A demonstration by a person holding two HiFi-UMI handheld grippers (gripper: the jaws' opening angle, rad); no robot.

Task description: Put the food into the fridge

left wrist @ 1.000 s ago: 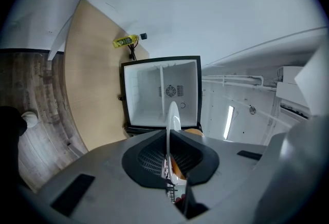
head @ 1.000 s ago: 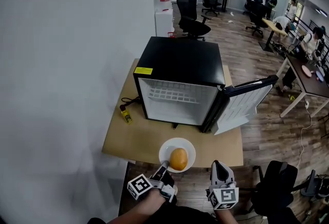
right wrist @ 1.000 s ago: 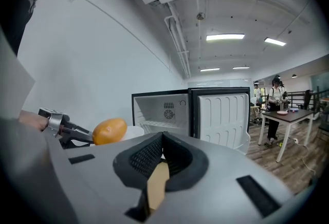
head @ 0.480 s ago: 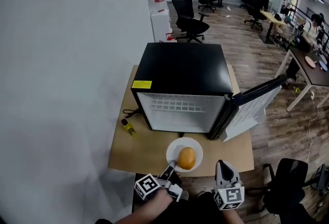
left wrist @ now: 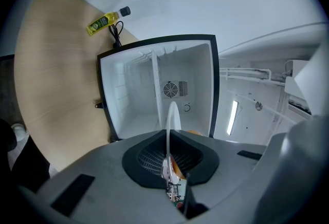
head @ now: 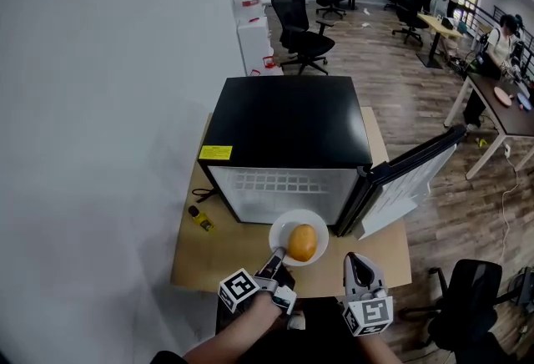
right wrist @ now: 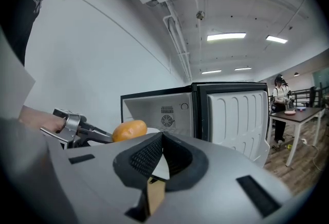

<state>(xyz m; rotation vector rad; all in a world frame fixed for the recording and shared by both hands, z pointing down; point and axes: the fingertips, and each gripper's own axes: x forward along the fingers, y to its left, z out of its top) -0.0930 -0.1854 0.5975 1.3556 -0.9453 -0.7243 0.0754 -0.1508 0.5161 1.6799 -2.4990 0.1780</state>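
A black mini fridge [head: 288, 120] stands on the wooden table [head: 209, 258], its door [head: 409, 179] swung open to the right and its white inside [left wrist: 154, 99] bare. My left gripper [head: 274, 260] is shut on the near rim of a white plate [head: 288, 230] that carries an orange-brown bun [head: 302, 242]. The plate hangs just in front of the fridge opening. In the left gripper view the plate [left wrist: 172, 117] shows edge-on between the jaws. My right gripper [head: 357, 264] is shut and empty, to the right of the plate; its view shows the bun [right wrist: 129, 129].
A small yellow bottle [head: 200, 219] and a black cable lie on the table left of the fridge, by the white wall. Office chairs [head: 296, 28] and desks with people fill the room behind. Another dark chair [head: 467, 295] stands at lower right.
The plate with the bun has moved forward with the left gripper, from the table's front edge to right at the fridge opening. The right gripper has followed alongside.
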